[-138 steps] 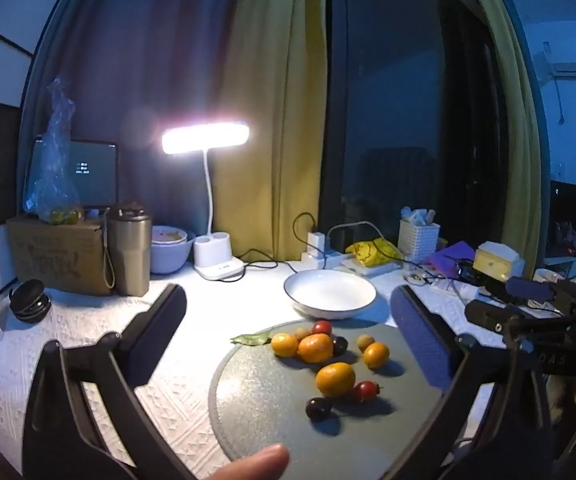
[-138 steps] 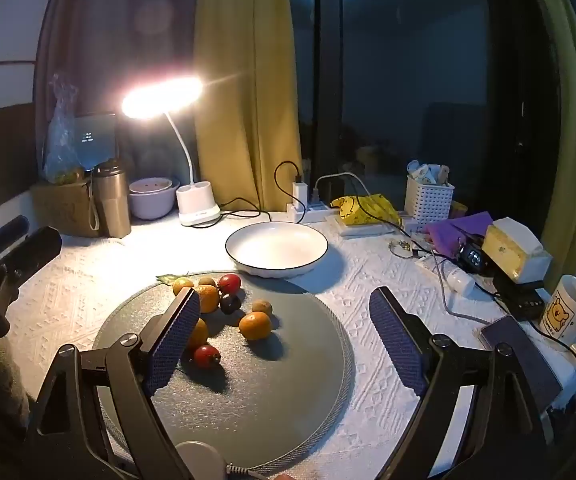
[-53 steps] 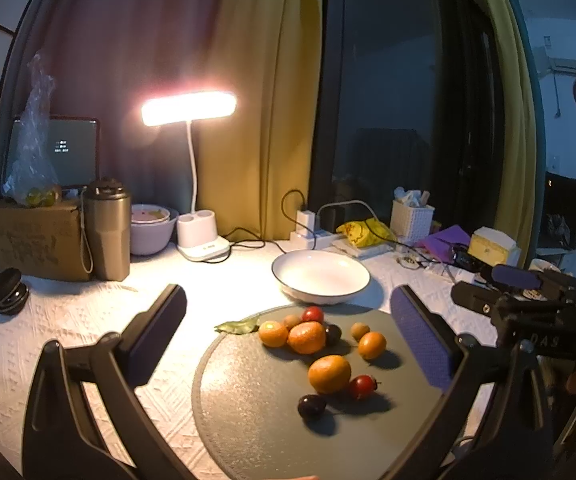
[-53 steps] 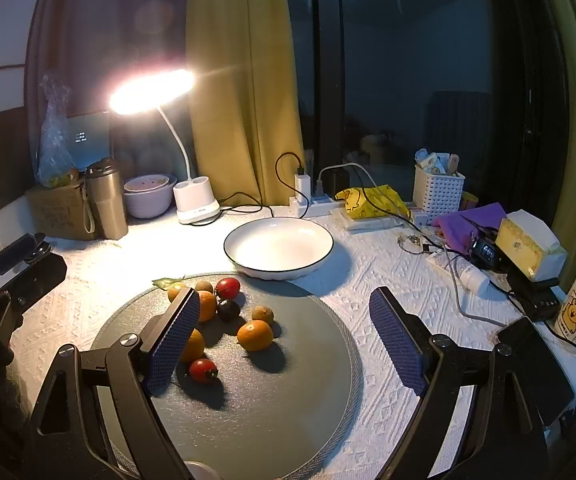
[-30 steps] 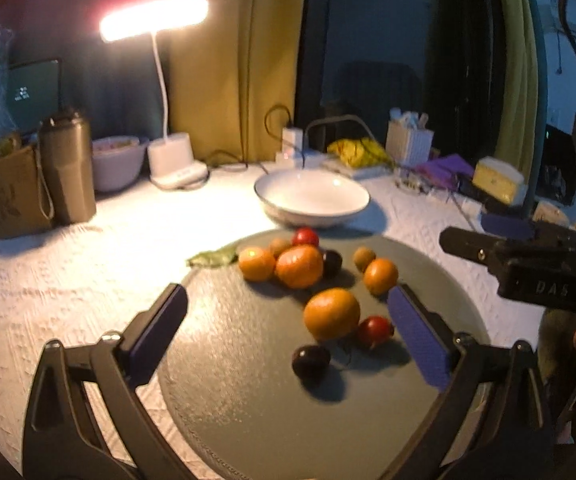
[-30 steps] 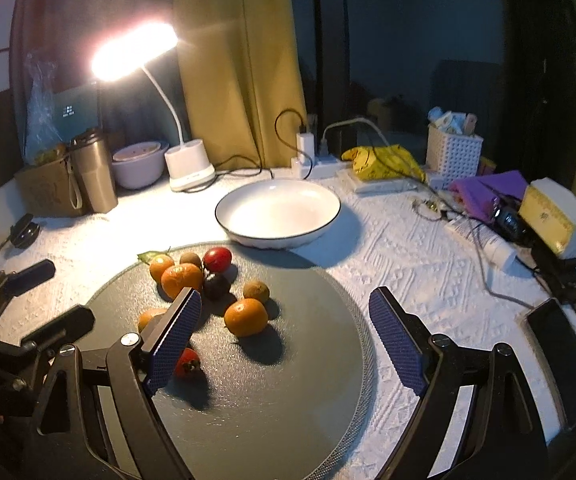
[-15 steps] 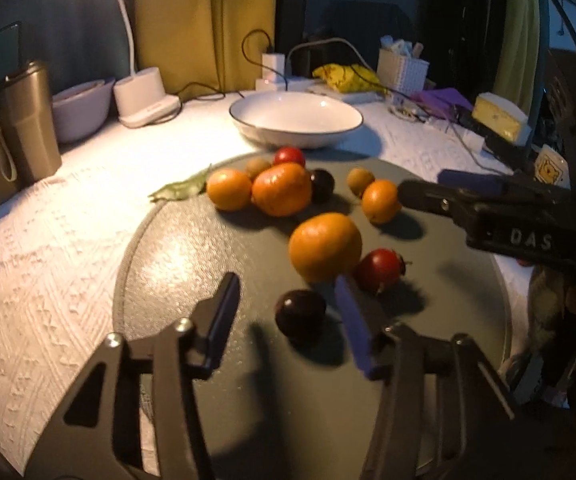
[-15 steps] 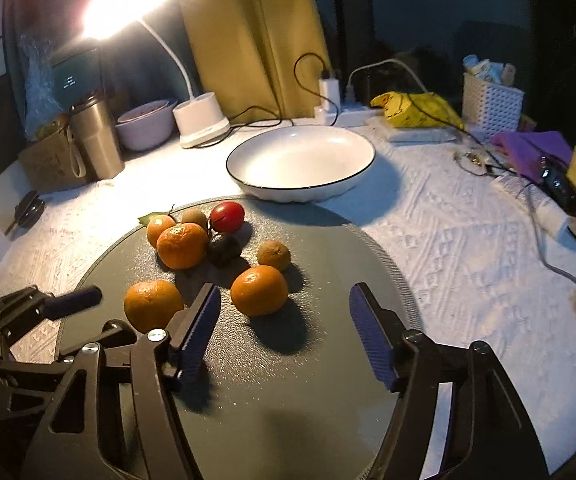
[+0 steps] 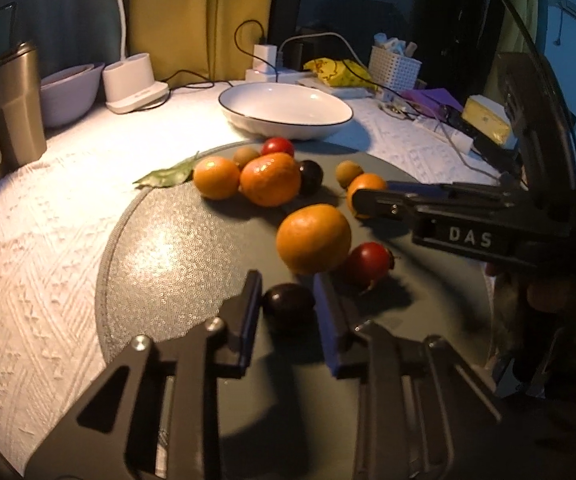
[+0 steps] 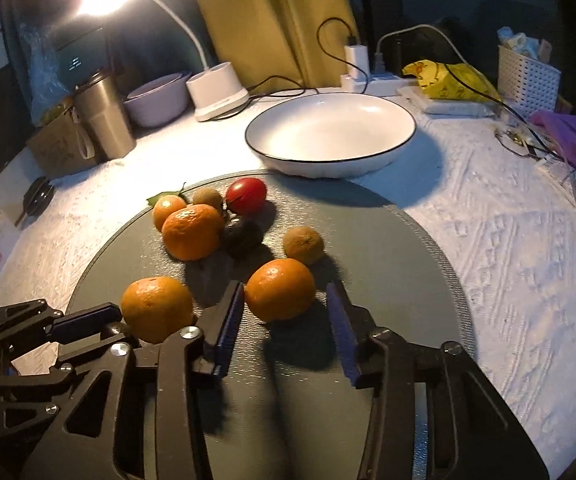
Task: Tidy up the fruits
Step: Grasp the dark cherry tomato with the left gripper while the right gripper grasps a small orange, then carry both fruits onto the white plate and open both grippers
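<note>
Barely started: white bowl [image 10: 330,136] bare, all fruit on grey mat [image 9: 176,264] beside bowl. Left gripper [image 9: 288,312] narrow around dark plum [image 9: 288,303], right gripper [image 10: 284,316] half-closed around orange [image 10: 280,289]; contact unclear.

small fruits [image 10: 192,231] clustered on grey mat [image 10: 392,240]

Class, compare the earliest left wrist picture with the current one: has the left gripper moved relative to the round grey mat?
Yes. The left gripper has come down and forward over the round grey mat, and its fingers now bracket the dark purple fruit.
</note>
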The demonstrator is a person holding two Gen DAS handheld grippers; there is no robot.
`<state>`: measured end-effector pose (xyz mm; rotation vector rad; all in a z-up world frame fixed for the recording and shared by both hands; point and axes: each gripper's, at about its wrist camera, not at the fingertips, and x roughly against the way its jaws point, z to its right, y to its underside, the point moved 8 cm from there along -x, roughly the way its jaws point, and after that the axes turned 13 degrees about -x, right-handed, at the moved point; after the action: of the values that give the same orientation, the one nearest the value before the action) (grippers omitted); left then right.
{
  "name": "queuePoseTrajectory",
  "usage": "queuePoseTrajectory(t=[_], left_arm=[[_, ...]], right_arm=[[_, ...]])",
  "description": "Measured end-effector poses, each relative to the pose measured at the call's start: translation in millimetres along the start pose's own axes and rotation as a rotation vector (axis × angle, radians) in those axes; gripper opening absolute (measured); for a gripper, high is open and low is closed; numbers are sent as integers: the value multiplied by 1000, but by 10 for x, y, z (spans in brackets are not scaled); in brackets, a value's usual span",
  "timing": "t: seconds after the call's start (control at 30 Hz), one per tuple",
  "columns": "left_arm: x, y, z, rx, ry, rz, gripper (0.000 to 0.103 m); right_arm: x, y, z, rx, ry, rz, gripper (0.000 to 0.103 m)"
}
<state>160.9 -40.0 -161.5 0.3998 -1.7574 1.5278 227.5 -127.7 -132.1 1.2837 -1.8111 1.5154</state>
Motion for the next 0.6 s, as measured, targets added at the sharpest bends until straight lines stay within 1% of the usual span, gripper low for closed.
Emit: queuePoseTrajectory(t=[0.27, 0.6], left_arm=[[80, -30, -80, 19, 6, 21, 28], [174, -303, -234, 17, -10, 75, 28]], right_arm=[[35, -6, -46, 4, 0, 6, 39], [218, -235, -56, 18, -8, 67, 39]])
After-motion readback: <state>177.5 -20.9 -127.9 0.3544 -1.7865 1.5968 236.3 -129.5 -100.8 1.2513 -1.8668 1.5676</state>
